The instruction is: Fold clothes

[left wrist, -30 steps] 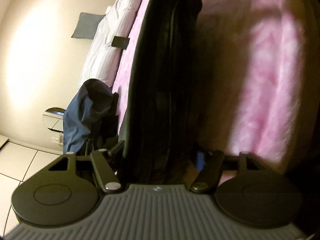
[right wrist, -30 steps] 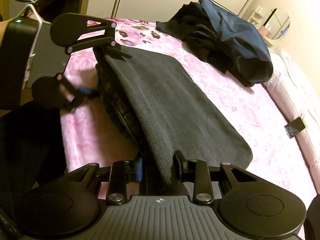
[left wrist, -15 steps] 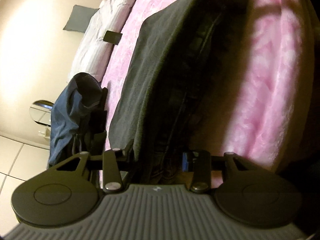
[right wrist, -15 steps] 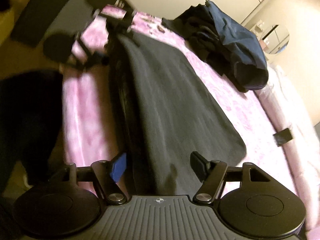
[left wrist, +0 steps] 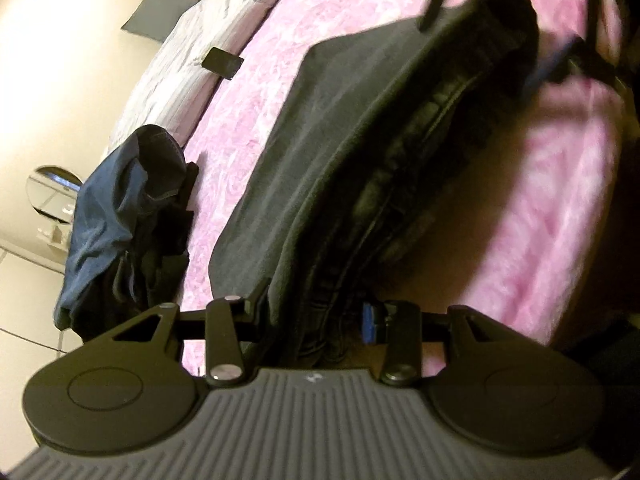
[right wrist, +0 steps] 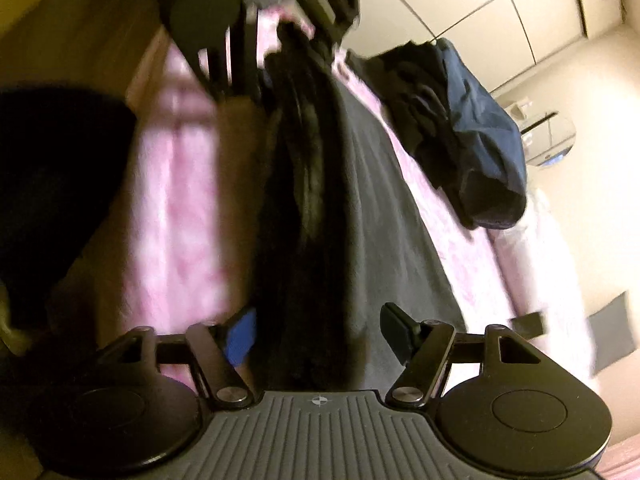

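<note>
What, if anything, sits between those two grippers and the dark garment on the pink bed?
Nothing visible does. The dark garment already runs between the fingers of the left gripper, and in the right wrist view it also lies between the spread fingers of the right gripper. The heap of blue clothes lies apart on the pink bedspread.

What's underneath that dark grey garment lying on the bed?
The dark grey garment rests on a pink blanket, visible all around it. Darker folded layers show beneath its edge; anything under its middle is covered.
</note>
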